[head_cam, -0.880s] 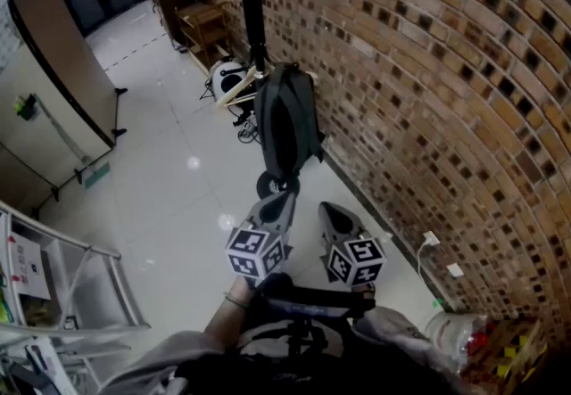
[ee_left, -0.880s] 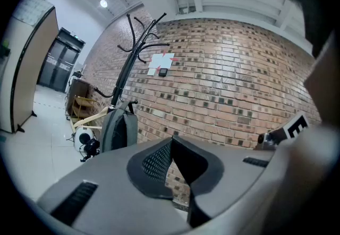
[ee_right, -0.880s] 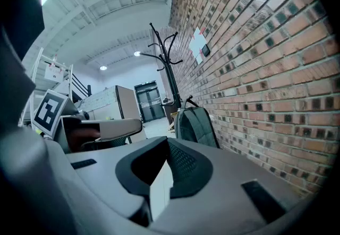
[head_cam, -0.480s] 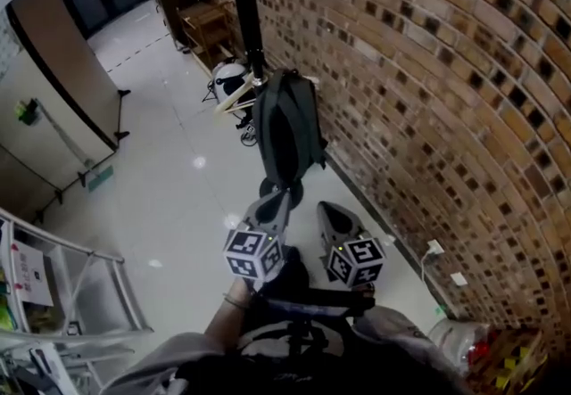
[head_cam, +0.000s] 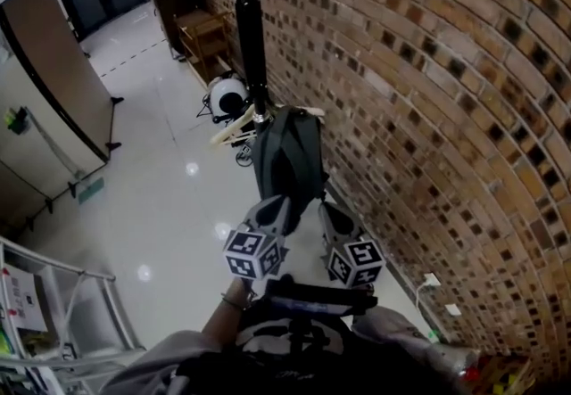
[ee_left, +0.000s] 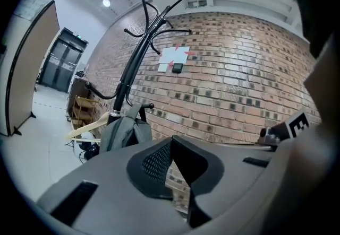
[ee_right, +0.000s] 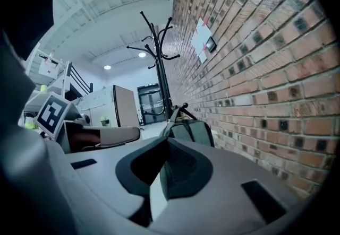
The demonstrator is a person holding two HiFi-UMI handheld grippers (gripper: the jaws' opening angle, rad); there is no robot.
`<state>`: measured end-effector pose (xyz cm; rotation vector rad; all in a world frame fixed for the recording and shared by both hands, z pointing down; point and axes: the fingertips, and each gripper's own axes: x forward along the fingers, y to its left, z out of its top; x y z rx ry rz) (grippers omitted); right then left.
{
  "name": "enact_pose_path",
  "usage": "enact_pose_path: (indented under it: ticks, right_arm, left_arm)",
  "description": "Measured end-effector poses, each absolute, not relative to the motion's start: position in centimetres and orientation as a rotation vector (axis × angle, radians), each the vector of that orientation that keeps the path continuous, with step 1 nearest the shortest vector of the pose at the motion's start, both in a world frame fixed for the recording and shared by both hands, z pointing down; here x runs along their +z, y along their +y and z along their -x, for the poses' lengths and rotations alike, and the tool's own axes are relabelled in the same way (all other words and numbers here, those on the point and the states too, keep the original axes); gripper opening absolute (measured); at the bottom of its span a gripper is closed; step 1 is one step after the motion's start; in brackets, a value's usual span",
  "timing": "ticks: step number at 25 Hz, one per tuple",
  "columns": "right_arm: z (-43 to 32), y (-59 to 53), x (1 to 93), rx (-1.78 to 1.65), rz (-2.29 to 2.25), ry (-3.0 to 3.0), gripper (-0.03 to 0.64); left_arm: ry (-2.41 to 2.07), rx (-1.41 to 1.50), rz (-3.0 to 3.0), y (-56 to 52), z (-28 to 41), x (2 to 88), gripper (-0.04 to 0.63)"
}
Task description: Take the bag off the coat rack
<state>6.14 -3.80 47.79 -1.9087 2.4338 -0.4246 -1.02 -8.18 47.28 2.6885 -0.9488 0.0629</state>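
A grey-green backpack (head_cam: 287, 157) hangs from a low hook on the black coat rack (head_cam: 250, 28), close to the brick wall. A wooden hanger (head_cam: 234, 124) sticks out beside it. My left gripper (head_cam: 278, 210) is shut and empty, with its tip just under the bag's lower end in the head view. Next to it, my right gripper (head_cam: 332, 217) is also shut and empty, a little right of the bag. In the left gripper view the bag (ee_left: 119, 130) lies ahead to the left of the jaws (ee_left: 172, 141). The right gripper view has the bag (ee_right: 194, 132) just beyond the jaws (ee_right: 166, 141).
The curved brick wall (head_cam: 428, 117) runs along the right. A white round object (head_cam: 225, 97) and a wooden shelf (head_cam: 203, 32) stand behind the rack. A brown partition (head_cam: 53, 72) is at the left, a metal frame (head_cam: 71, 295) at the lower left, and a wall socket (head_cam: 431, 282) low down.
Both grippers and the head have come closer to the coat rack. The bag now sits right above the gripper tips. Both jaws stay shut.
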Motion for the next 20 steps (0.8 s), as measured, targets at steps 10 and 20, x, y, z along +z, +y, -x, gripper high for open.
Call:
enact_pose_path:
  ticks: [10,20]
  right_arm:
    - [-8.9,-12.7,47.1,-0.278,2.049,2.491,0.008]
    - [-10.1,-21.0,47.1,-0.13,1.912,2.717,0.031]
  left_arm:
    - [-0.926,0.028,-2.711,-16.4,-0.6,47.0,0.008]
    - [-1.13,0.015,-2.574,-21.3,0.6,47.8,0.009]
